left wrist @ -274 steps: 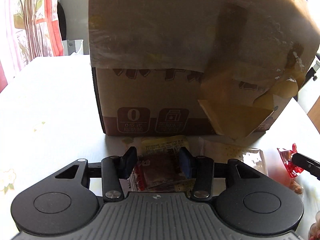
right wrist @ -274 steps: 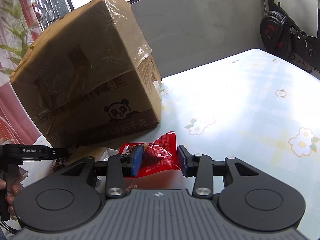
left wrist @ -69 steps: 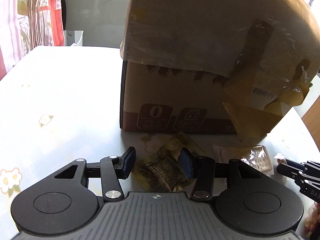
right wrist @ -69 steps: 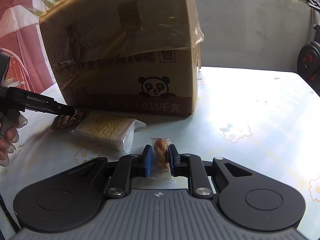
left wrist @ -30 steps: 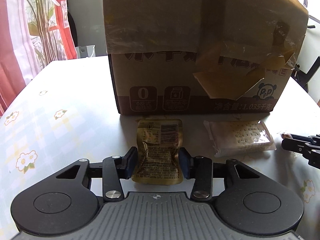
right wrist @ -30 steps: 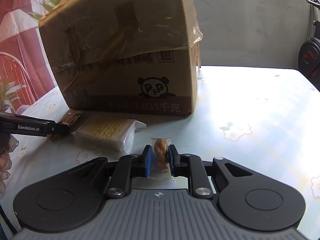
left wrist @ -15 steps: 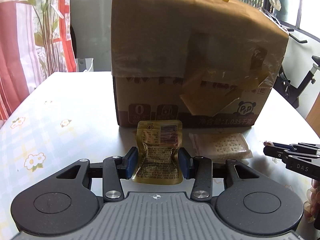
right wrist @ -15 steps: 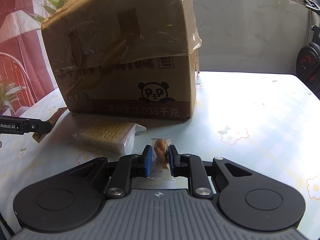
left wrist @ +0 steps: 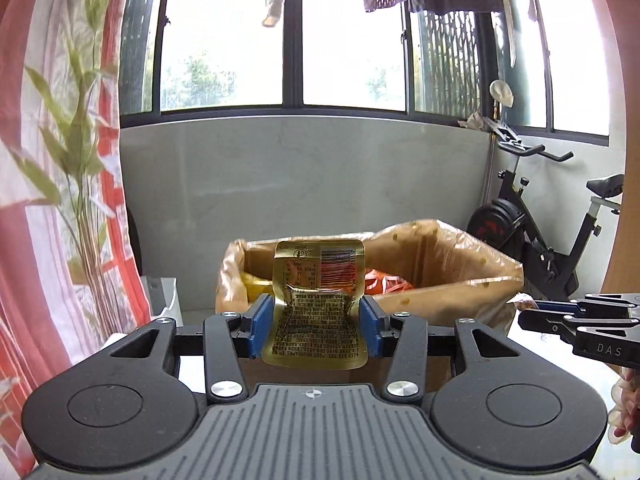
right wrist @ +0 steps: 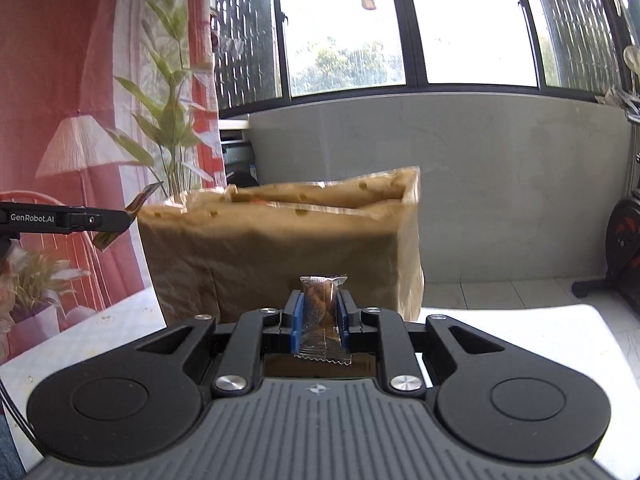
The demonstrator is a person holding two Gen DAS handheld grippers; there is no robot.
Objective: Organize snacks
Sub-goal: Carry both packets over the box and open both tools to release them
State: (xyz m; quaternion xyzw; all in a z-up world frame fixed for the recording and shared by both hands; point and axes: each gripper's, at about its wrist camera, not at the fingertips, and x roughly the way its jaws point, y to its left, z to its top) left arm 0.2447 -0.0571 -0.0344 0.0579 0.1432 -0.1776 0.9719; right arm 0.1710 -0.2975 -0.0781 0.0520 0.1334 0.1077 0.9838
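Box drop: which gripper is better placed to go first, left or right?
Probably left. Its gold pouch is already level with the open box top, interior in sight. The right gripper with its twist snack faces the box wall, lower and farther back.

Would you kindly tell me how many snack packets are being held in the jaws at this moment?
2. A gold foil packet sits in the left gripper, raised before the open cardboard box. A small clear-wrapped snack sits in the right gripper. More snacks lie in the box, partly hidden.
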